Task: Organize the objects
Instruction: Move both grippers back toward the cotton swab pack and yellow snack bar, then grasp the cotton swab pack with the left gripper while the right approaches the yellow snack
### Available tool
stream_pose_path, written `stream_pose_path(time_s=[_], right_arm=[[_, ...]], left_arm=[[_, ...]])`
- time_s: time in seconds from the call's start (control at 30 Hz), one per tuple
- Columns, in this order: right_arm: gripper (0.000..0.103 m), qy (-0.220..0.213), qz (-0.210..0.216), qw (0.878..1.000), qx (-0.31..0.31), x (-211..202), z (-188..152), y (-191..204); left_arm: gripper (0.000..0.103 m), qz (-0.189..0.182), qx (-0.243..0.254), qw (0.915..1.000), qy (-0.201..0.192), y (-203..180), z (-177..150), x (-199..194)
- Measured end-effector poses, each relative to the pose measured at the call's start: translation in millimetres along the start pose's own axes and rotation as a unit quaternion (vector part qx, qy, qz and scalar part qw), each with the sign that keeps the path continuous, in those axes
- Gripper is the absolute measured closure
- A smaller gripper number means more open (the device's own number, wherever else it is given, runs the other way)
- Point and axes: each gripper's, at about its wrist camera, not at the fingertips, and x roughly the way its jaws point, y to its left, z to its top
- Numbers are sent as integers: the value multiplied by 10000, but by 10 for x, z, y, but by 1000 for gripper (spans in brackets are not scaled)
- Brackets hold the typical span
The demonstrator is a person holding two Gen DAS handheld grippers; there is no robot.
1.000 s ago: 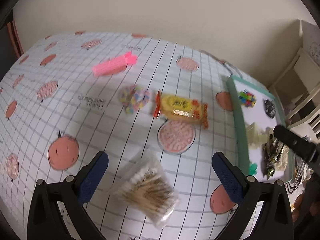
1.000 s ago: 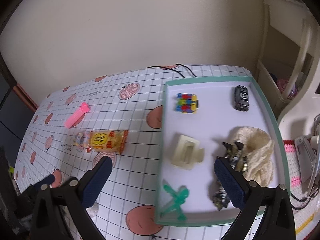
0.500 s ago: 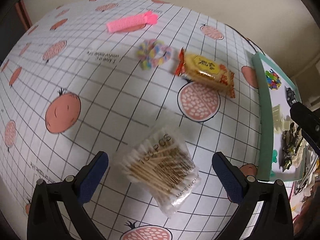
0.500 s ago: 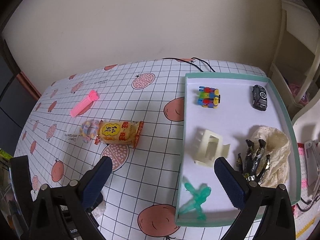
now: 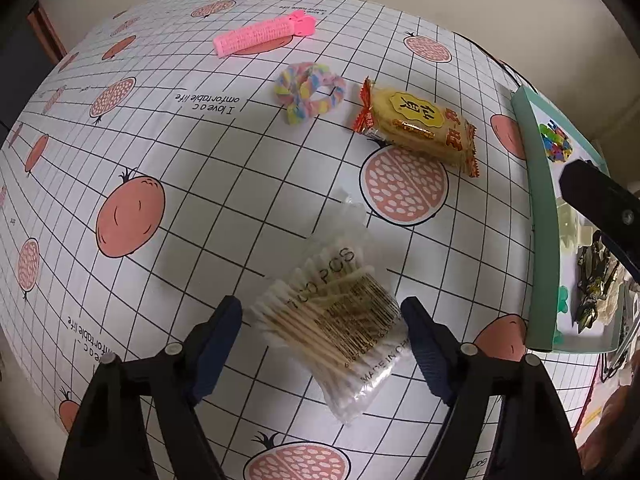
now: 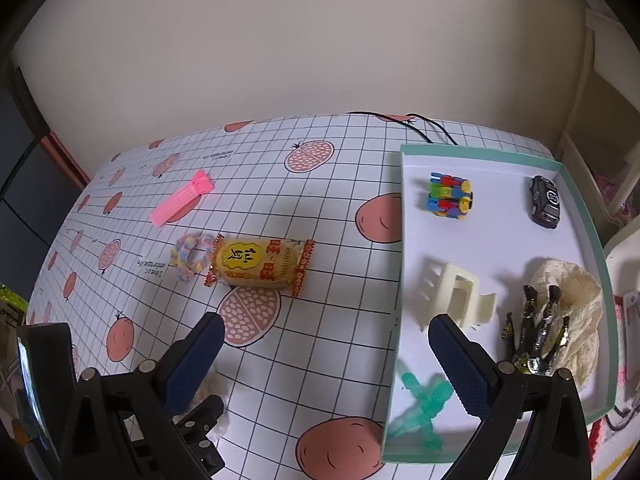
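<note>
Left tool (image 5: 322, 320) spread, straddling cotton swab pack (image 5: 334, 320); right tool (image 6: 322, 354) spread over tray edge (image 6: 394, 300)

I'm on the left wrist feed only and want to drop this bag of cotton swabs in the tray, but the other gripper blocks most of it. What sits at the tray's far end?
Observer: A black toy car sits in the far right corner of the tray.
Operator: Any bare spot for the bag?
Observer: Yes, the white floor between the multicoloured block toy and the cream claw clip is bare.
Operator: Is the right gripper carrying anything?
Observer: No. The right gripper is open and empty, and it straddles the tray's left rim.
</note>
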Motion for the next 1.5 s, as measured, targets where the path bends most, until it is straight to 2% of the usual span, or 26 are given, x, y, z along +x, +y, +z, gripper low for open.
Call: stream_pose_path(time_s=[0.37, 0.53, 0.77, 1.1, 1.3, 1.4, 1.5], right_arm=[[0, -6, 79, 9999, -82, 92, -5, 70], [0, -31, -55, 9996, -283, 145, -9, 131], [0, -102, -228, 9977, -625, 269, 70, 216], [0, 88, -195, 9944, -1032, 530, 246, 321], [0, 163, -82, 9884, -1510, 648, 245, 523], [0, 219, -146, 9852, -1693, 740, 274, 577], [0, 284, -60, 9845, -1732, 825, 323, 592]], left_arm=[[35, 49, -78, 9996, -263, 56, 101, -69], [48, 69, -110, 9987, -503, 145, 233, -80], [48, 74, 21, 9988, -493, 181, 242, -82], [48, -27, -14, 9987, -511, 252, 268, -47], [47, 109, 56, 9979, -636, 307, 354, -22], [45, 4, 44, 9983, -578, 358, 396, -19], [37, -95, -56, 9989, -458, 435, 418, 3]])
